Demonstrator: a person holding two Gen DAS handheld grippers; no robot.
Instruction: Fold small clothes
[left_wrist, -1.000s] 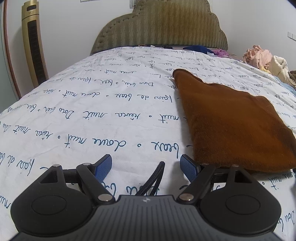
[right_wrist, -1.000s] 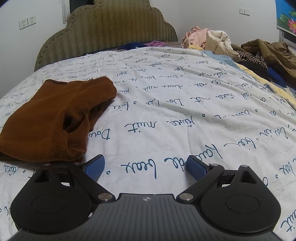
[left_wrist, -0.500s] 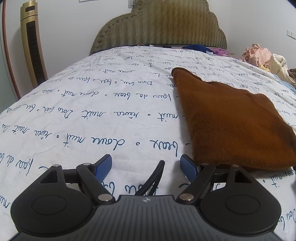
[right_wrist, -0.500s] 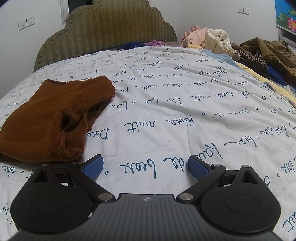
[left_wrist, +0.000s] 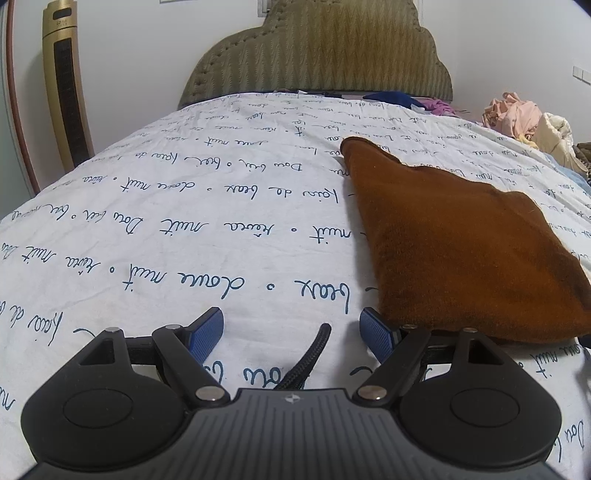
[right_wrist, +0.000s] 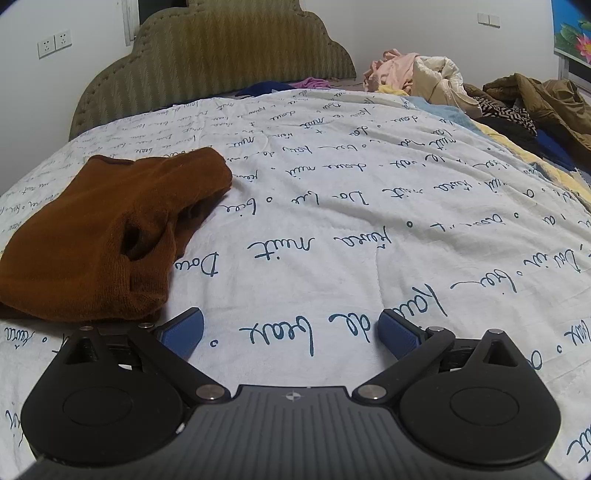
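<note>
Between my left gripper's (left_wrist: 291, 332) spread jaws lies only bare printed bedsheet (left_wrist: 184, 236); my right gripper (right_wrist: 290, 330) gapes empty too. Beside both, between them, rests the folded brown garment (left_wrist: 461, 251), piled clothes (right_wrist: 424, 79) beyond.

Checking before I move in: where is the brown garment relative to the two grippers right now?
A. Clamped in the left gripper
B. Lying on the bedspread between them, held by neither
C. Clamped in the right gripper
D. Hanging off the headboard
B: the brown garment lies on the bedspread, right of the open left gripper and left of the open right gripper.
</note>
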